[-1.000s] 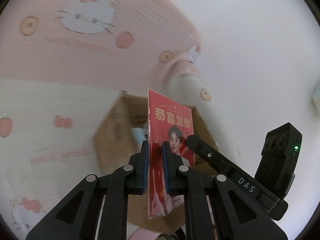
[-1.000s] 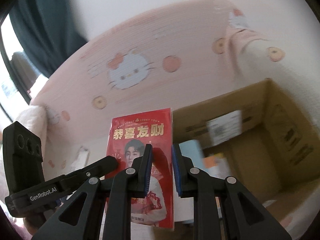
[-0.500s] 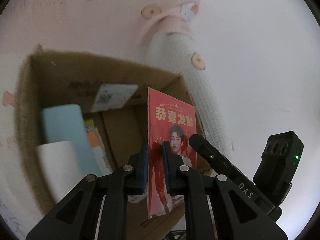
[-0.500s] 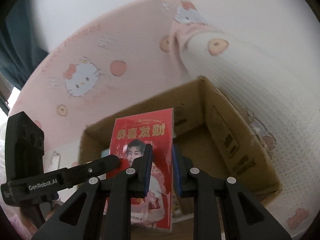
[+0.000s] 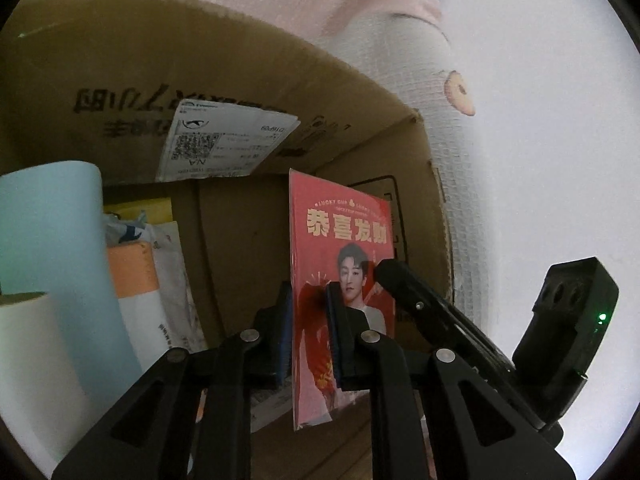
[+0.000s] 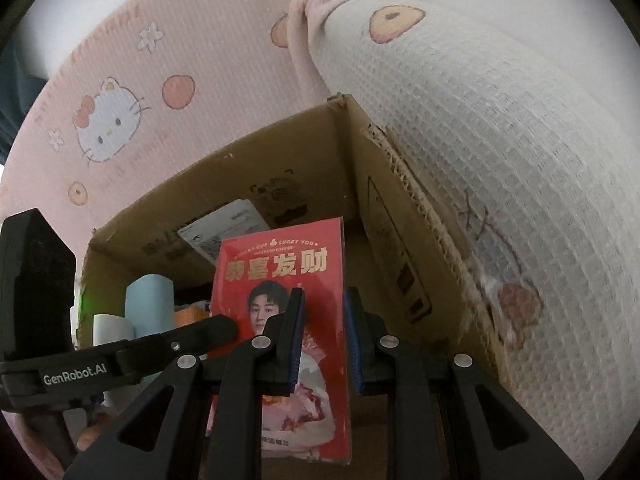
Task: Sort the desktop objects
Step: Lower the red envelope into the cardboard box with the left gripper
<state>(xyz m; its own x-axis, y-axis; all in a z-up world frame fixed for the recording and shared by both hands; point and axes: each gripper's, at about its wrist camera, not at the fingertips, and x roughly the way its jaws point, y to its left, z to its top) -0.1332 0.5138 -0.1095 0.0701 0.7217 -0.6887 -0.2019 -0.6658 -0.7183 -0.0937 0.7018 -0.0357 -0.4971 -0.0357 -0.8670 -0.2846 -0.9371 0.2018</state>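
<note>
Both grippers hold one flat red packet point(image 5: 340, 248) with gold lettering and a man's portrait, upright over the open cardboard box point(image 5: 240, 60). My left gripper point(image 5: 308, 332) is shut on the packet's left edge. My right gripper point(image 6: 322, 340) is shut on its right edge; the packet shows there too point(image 6: 280, 272). The packet hangs inside the box opening, near the right wall. The other gripper's body appears in each view.
The box point(image 6: 400, 240) holds a pale blue roll point(image 5: 48, 240), a white roll point(image 5: 28, 352), an orange-topped item point(image 5: 132, 272) and papers. A shipping label point(image 5: 224, 140) is on the far wall. A pink Hello Kitty mat point(image 6: 160, 80) lies behind it, rolled up at the right.
Both grippers have carried the red packet forward and down, from in front of the box to inside its opening. The box contents now loom close at the left.
</note>
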